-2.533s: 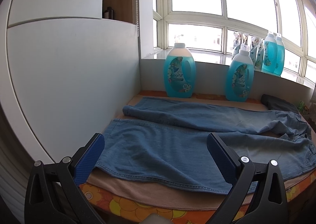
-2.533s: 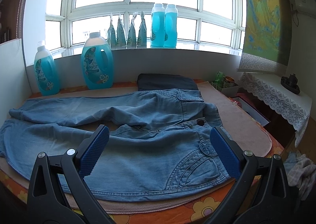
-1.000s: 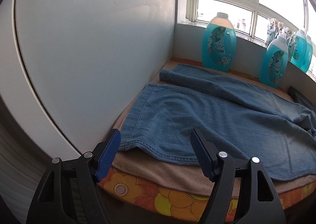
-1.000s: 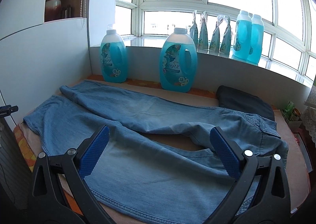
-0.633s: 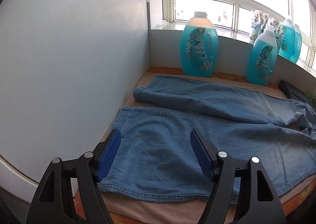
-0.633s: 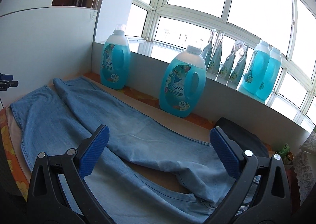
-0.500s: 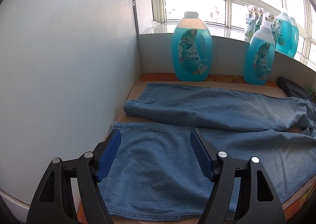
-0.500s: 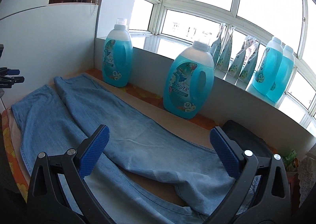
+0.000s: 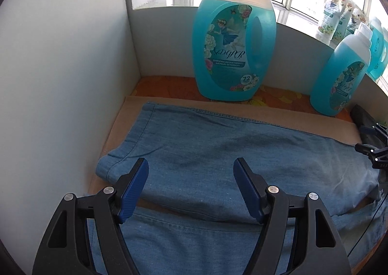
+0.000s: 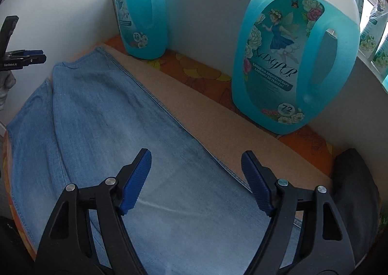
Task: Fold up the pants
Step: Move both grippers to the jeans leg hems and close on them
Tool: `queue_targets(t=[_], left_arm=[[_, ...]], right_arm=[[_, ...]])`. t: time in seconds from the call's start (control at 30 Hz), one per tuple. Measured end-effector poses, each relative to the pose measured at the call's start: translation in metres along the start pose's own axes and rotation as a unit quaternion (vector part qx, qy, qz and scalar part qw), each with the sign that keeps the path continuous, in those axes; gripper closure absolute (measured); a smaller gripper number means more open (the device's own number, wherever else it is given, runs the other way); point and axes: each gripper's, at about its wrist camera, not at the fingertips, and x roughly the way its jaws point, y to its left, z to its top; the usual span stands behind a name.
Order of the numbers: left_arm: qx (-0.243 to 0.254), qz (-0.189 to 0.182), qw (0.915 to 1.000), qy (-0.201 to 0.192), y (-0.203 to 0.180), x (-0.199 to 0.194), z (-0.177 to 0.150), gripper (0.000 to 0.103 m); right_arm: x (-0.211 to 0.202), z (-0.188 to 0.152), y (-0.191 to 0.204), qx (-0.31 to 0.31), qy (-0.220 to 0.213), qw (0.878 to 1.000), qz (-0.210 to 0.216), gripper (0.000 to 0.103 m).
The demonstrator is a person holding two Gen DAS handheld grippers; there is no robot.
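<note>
The desk (image 9: 126, 115), covered by a tan mat over an orange floral cloth, carries the pants (image 9: 218, 153) spread flat, unfolded. White panels close the desk on the far side and on the side beyond the leg ends.

The pants lie with both legs side by side. In the left wrist view, the far leg runs crosswise ahead of the fingers, its hem end just ahead and outboard of the left-hand finger; the near leg passes directly beneath the fingers. In the right wrist view, the far leg (image 10: 126, 115) runs from under the fingers diagonally away to the upper left, its far seam edge passing between the fingertips and beyond.

Two large blue detergent bottles stand past the pants against the far panel: one (image 9: 232, 39) straight ahead of the left fingers, the other (image 10: 295, 56) ahead of the right-hand finger of the right gripper. A dark folded item (image 10: 354, 190) lies outboard of that finger.

The left gripper (image 9: 190, 190) hovers above the far leg near its hem, fingers apart, holding nothing. The right gripper (image 10: 196, 182) hovers over the same leg further along, fingers apart, empty.

Judgement: the next move is a grasp of the far leg. The left gripper is nearer the hem.
</note>
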Motion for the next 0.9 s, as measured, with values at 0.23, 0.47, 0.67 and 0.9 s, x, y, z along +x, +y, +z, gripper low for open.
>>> queue_targets(t=[0.23, 0.47, 0.67, 0.9], left_arm=[[-0.096, -0.003, 0.9935, 0.061, 0.033, 0.072, 0.041, 0.031], [-0.186, -0.007, 0.9777, 0.097, 0.059, 0.133, 0.061, 0.031], [-0.225, 0.008, 0.9683, 0.107, 0.068, 0.162, 0.07, 0.031], [-0.229, 0.042, 0.9669, 0.104, 0.061, 0.175, 0.077, 0.031]], right_arm=[[0.05, 0.003, -0.012, -0.012, 0.033, 0.999, 0.028, 0.023], [0.07, -0.002, -0.015, -0.026, 0.056, 0.997, 0.04, 0.023], [0.073, -0.006, -0.007, -0.046, 0.061, 0.996, 0.046, 0.023], [0.068, -0.005, 0.002, -0.06, 0.057, 0.995, 0.053, 0.039]])
